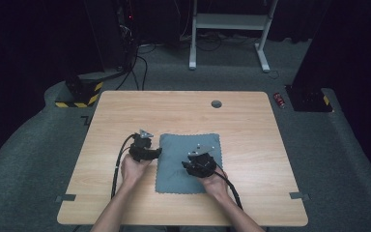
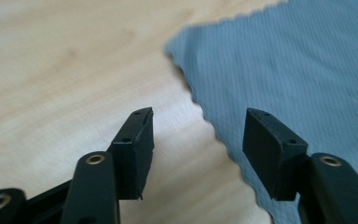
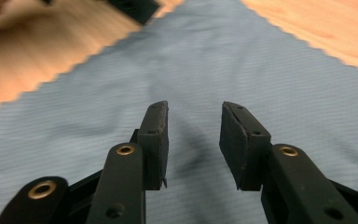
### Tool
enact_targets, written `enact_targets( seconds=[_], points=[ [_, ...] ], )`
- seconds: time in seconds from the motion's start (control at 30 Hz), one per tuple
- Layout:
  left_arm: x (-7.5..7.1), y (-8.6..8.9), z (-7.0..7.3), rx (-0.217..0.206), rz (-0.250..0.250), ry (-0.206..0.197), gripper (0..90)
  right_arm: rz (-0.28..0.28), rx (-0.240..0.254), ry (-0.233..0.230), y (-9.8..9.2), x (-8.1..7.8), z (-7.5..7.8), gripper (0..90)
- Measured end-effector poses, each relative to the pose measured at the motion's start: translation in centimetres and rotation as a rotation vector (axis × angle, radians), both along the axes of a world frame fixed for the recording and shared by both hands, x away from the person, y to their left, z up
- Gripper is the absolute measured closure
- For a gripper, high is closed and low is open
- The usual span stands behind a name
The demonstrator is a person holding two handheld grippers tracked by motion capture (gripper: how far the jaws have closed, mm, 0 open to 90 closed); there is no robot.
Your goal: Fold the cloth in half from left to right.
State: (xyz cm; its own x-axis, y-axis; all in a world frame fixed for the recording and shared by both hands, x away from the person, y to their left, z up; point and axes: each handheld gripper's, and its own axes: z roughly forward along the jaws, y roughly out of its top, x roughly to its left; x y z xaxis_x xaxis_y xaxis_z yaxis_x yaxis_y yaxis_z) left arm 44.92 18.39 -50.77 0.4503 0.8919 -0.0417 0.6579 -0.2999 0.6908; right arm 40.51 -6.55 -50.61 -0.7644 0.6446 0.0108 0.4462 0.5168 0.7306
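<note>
Near the middle of the table, a little toward my side, lies a blue-grey cloth, spread flat, roughly square, with a fine ribbed weave and small zigzag teeth cut along its edges. My left claw sits at the cloth's left edge; seen through the left gripper view, its jaws are parted with nothing between the pads, one over bare wood and the other over the cloth, the toothed border running between them. My right claw hangs over the cloth's right half, and the right gripper view has its jaws also released and empty, with the cloth beneath them showing a soft crease and a shadow. Light wood grain covers the tabletop, which has rounded corners and a small round grommet near its far edge. Grey carpet surrounds it, with a white frame beyond, a yellow-and-black striped block at far left, and darkness behind.
</note>
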Motion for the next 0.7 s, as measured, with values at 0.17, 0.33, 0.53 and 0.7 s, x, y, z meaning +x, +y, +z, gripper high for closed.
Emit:
enact_targets(
  seconds=[0.17, 0.33, 0.53, 0.7],
  points=[
    [1.0, -0.1, 0.3, -0.009, 0.018, 0.012, 43.9, 0.036, 0.032, 0.004, 1.0, -1.3, 0.0, 62.1],
    [2.2, -0.4, -0.2, 0.042, 0.044, 0.059, 43.4, 0.084, 0.033, -0.011, 2.2, -2.7, -0.3, 64.4],
    [3.3, -1.4, 0.0, 0.052, 0.048, 0.051, 44.0, 0.133, 0.047, -0.003, 3.4, -4.1, -0.4, 66.7],
    [4.0, -1.9, 0.0, 0.065, 0.045, 0.047, 46.4, 0.183, 0.042, 0.006, 5.0, -5.1, -0.8, 67.1]
  ],
)
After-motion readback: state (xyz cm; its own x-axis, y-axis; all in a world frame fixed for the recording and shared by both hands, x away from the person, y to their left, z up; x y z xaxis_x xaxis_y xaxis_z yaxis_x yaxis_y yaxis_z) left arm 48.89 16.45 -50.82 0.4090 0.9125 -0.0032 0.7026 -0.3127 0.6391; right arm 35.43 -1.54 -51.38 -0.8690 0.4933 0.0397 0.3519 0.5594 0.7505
